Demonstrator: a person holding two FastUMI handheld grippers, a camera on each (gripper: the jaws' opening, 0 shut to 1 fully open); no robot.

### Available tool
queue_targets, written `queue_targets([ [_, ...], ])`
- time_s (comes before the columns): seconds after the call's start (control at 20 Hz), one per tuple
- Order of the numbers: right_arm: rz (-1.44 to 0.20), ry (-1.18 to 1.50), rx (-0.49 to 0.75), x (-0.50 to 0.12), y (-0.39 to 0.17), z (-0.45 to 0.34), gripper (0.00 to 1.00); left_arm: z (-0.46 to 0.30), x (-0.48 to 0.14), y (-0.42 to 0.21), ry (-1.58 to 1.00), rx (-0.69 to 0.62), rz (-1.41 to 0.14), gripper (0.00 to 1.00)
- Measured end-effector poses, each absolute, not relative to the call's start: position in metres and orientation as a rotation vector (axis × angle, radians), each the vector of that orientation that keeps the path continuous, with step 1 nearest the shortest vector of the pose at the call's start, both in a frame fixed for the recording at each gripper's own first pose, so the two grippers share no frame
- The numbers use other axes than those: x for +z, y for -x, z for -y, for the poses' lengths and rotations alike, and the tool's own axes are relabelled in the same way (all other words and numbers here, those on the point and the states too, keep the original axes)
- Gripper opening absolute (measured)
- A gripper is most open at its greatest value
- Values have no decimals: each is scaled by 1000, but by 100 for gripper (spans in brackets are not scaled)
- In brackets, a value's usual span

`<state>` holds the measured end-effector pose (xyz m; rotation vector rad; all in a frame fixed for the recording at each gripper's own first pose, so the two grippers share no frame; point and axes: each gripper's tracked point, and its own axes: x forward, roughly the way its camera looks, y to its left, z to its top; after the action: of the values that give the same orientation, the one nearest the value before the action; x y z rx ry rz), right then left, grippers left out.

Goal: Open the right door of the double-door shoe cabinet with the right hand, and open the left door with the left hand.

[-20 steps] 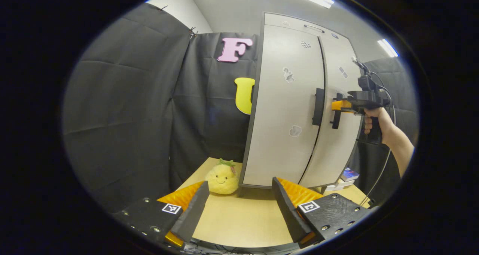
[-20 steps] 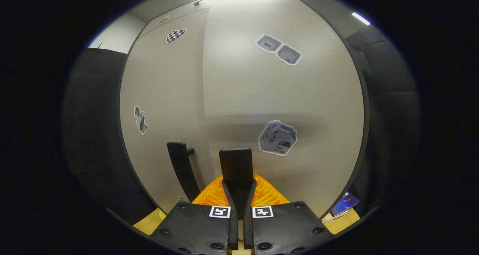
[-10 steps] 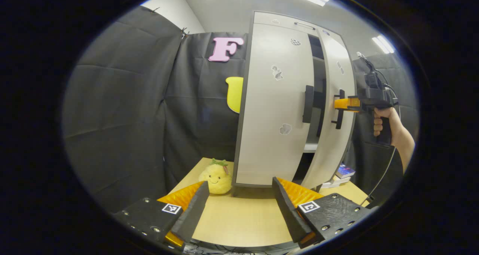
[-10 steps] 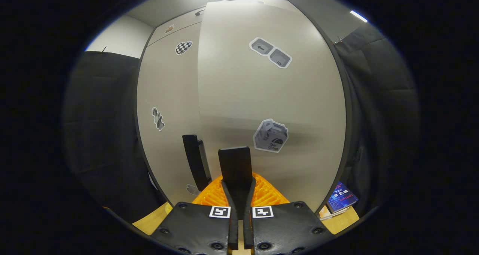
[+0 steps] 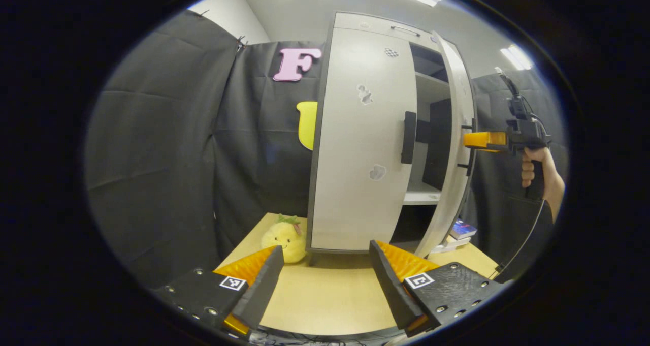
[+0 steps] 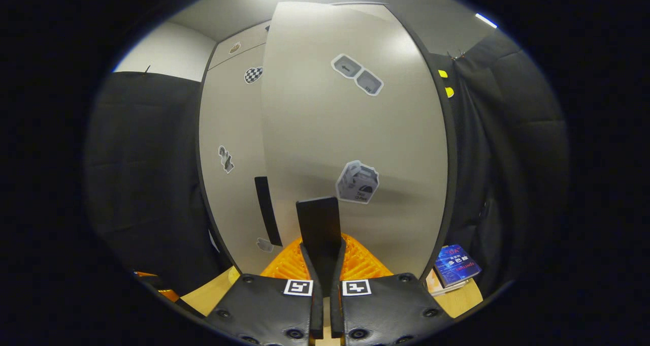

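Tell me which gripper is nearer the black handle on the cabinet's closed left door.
Right. The right gripper is shut on the open right door's handle, just beside the left door's black handle. The left gripper hangs open over the wooden table, well back.

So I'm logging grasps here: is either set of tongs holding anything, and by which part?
The right tongs are shut on the right door's handle, with the right door swung partly open. The left tongs are open, holding nothing.
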<state>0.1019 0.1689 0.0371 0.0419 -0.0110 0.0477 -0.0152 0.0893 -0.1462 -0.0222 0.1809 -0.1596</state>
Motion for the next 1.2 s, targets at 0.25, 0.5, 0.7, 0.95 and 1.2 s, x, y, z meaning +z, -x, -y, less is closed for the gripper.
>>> queue_targets([
  [0.25,-1,-49,26,35,-83,-157,7,-75,-146,7,23,-192,-176,98],
  [0.5,-3,-65,7,34,-67,-144,7,-59,-146,4,11,-236,-172,98],
  [0.7,-5,-89,-14,33,-54,-132,7,-51,-146,0,24,-251,-173,98],
  [0.95,-2,-123,-47,31,-33,-111,7,-37,-152,-4,8,-280,-178,97],
  [1.2,2,-83,-86,31,-23,-96,2,-21,-160,-1,27,-303,-206,96],
])
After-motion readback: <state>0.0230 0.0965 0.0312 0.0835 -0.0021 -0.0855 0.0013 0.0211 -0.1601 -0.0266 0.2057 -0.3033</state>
